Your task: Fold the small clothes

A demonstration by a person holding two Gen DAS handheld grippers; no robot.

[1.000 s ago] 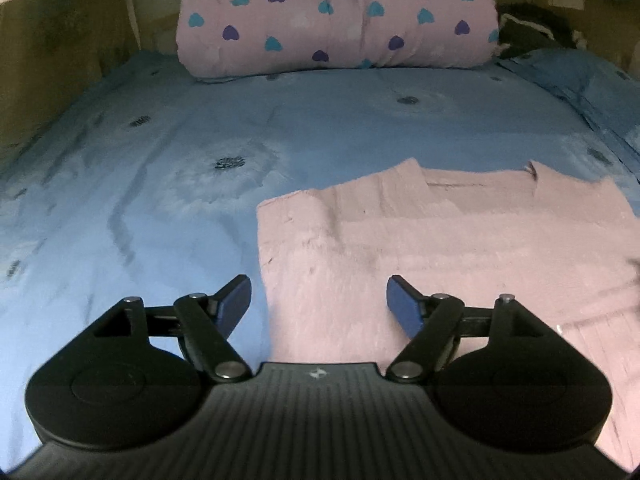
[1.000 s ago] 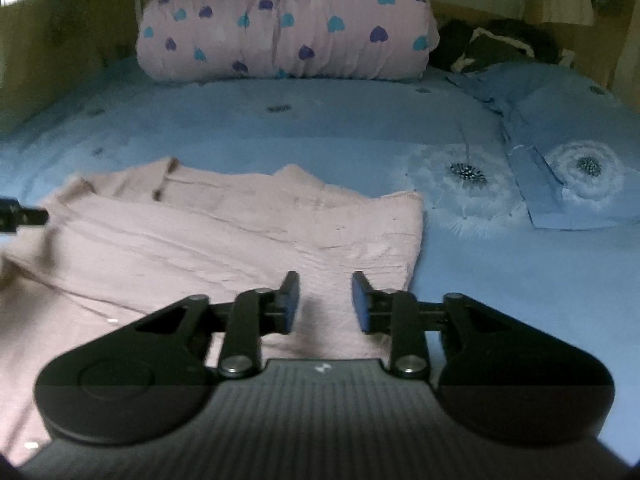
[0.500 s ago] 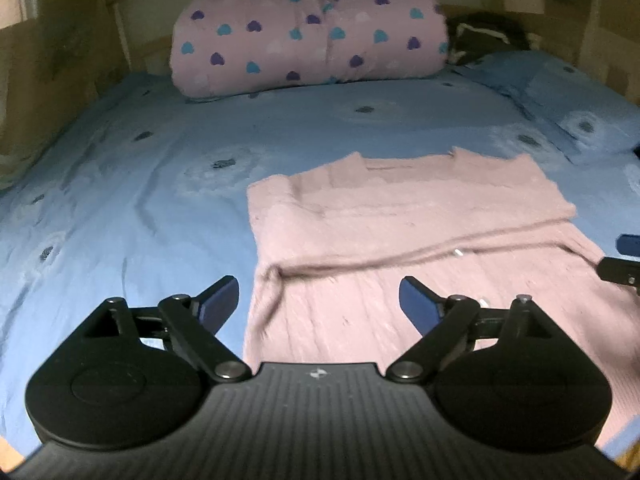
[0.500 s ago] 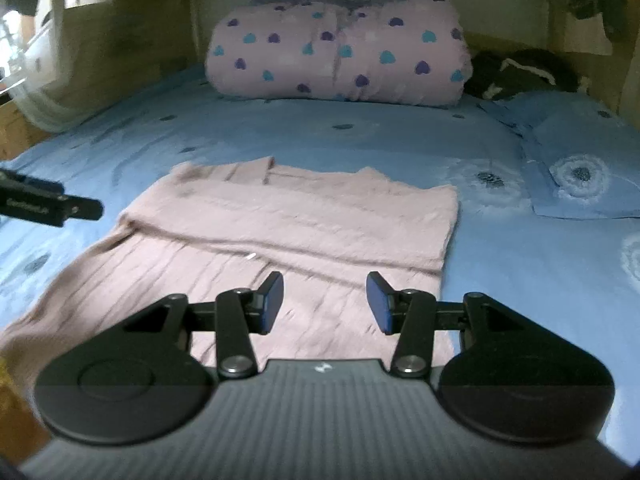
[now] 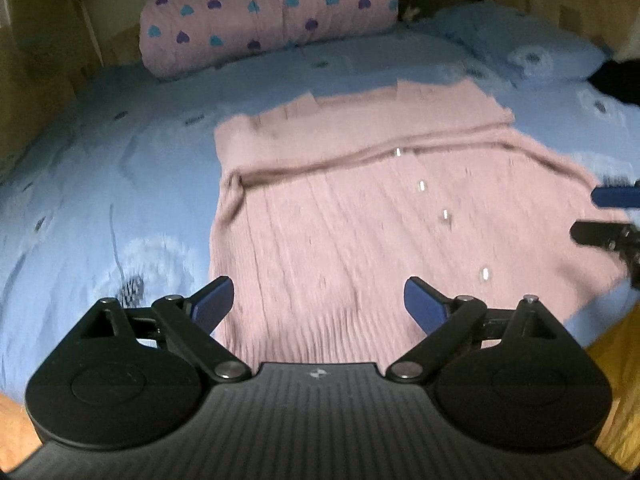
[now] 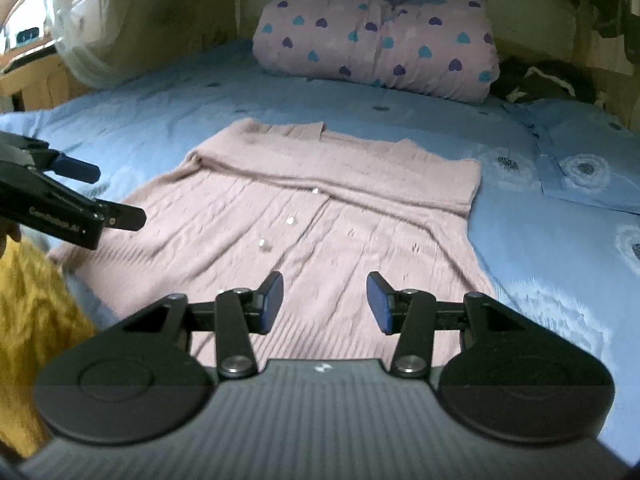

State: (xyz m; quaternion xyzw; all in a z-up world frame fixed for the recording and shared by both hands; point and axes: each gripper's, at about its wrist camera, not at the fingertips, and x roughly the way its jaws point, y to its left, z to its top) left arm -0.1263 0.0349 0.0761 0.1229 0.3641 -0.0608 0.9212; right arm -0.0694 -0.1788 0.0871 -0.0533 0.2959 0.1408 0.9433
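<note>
Pink cardigan [image 6: 320, 216] flat on bed [image 6: 168, 120], sleeves folded across; left gripper [image 5: 318, 300] and right gripper [image 6: 324, 300] hover, jaws apart, likely for hem.

Bed [image 5: 120, 184] covered with a light blue sheet carrying a dandelion print; one print sits at lower left of the left wrist view. Rolled pink quilt [image 6: 376, 40] with teal and purple hearts lies across the head of the bed, top centre in both views. Blue pillow [image 6: 584, 164] in matching print at right centre of the right wrist view. Dark bundled cloth [image 6: 540, 80] just right of the quilt. White netting [image 6: 80, 40] hangs at upper left. Yellow fabric [image 6: 28, 320] fills the lower left edge.
</note>
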